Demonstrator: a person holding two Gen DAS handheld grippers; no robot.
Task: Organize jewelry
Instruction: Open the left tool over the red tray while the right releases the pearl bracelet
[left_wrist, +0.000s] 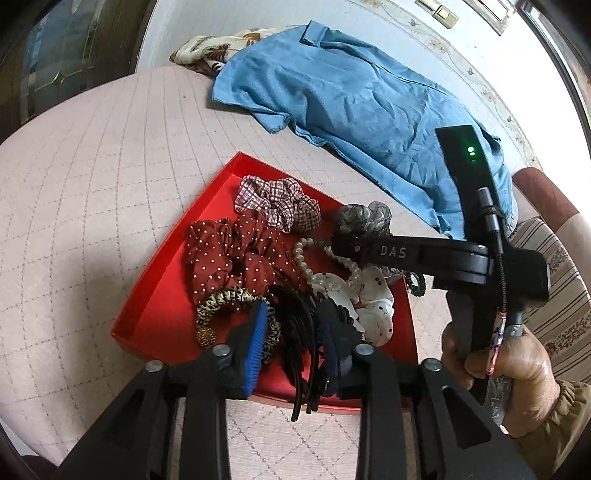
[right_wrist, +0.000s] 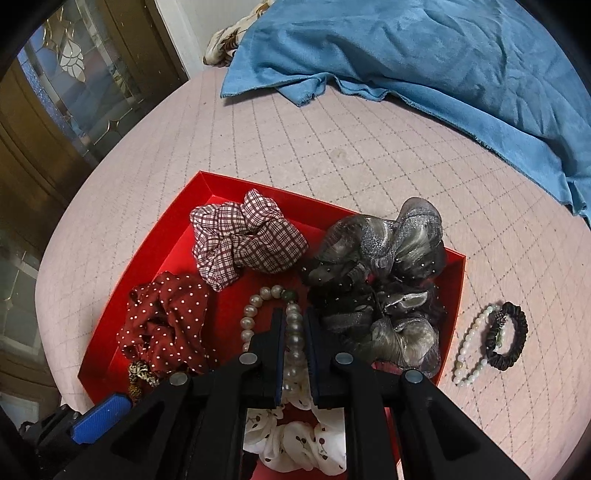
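A red tray (left_wrist: 159, 295) (right_wrist: 110, 332) lies on the pink quilted bed and holds several scrunchies: checked (right_wrist: 247, 240), red dotted (right_wrist: 166, 321), grey sheer (right_wrist: 384, 266), white cherry-print (right_wrist: 303, 439). A pearl bracelet (right_wrist: 293, 332) lies in the tray. My right gripper (right_wrist: 294, 347) has its jaws close on either side of the pearls; it also shows in the left wrist view (left_wrist: 347, 245). My left gripper (left_wrist: 295, 339) is open over a black claw clip (left_wrist: 299, 332) and a leopard-print hair tie (left_wrist: 229, 299).
A pale bead bracelet (right_wrist: 471, 347) and a black hair tie (right_wrist: 506, 336) lie on the bed right of the tray. A blue cloth (left_wrist: 362, 103) and a floral scarf (left_wrist: 207, 48) lie at the back. A glass-fronted cabinet (right_wrist: 74, 92) stands left.
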